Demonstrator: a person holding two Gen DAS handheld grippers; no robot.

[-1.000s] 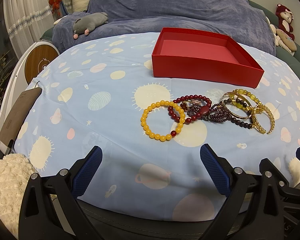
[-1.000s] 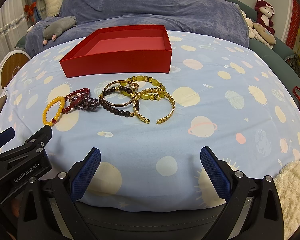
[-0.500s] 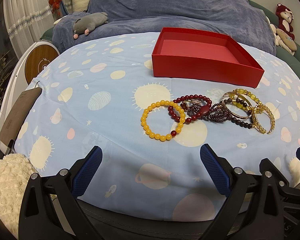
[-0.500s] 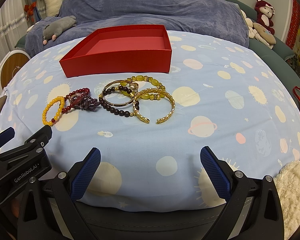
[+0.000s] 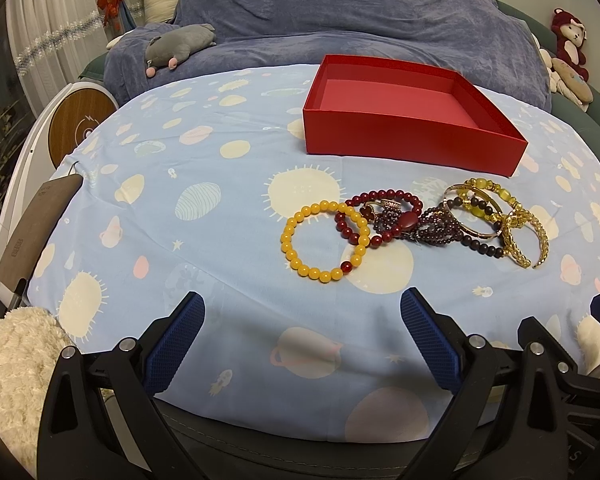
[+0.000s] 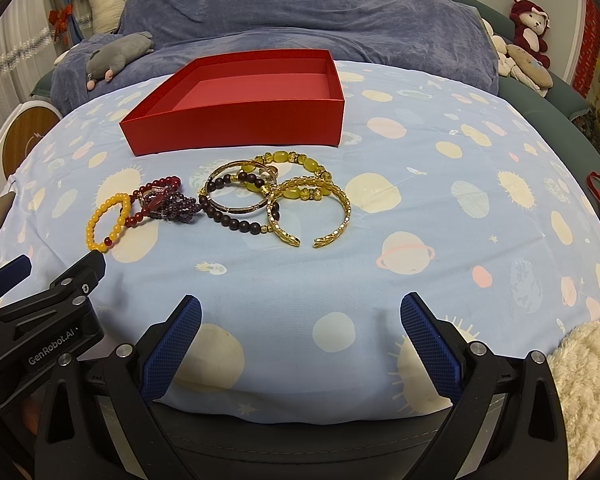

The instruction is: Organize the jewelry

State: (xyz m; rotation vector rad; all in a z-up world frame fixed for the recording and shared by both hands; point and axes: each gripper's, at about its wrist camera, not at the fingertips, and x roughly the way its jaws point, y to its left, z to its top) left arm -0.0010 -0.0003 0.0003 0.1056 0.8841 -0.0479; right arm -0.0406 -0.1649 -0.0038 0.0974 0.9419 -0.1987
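**Both claws open: first pick not yet made**

Left gripper [image 5: 302,342] and right gripper [image 6: 300,340] hover spread wide, empty. Ahead lie tangled bracelets; the red box [image 6: 236,128] sits beyond. Take the yellow bead bracelet [image 5: 326,242] first (outermost, least entangled), pinching one strand.

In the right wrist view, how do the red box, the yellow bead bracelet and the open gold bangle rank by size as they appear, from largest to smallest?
1. Red box, clearly the largest.
2. Open gold bangle.
3. Yellow bead bracelet, which looks somewhat smaller than the bangle; it lies near the fisheye edge, so this last gap is unsure.
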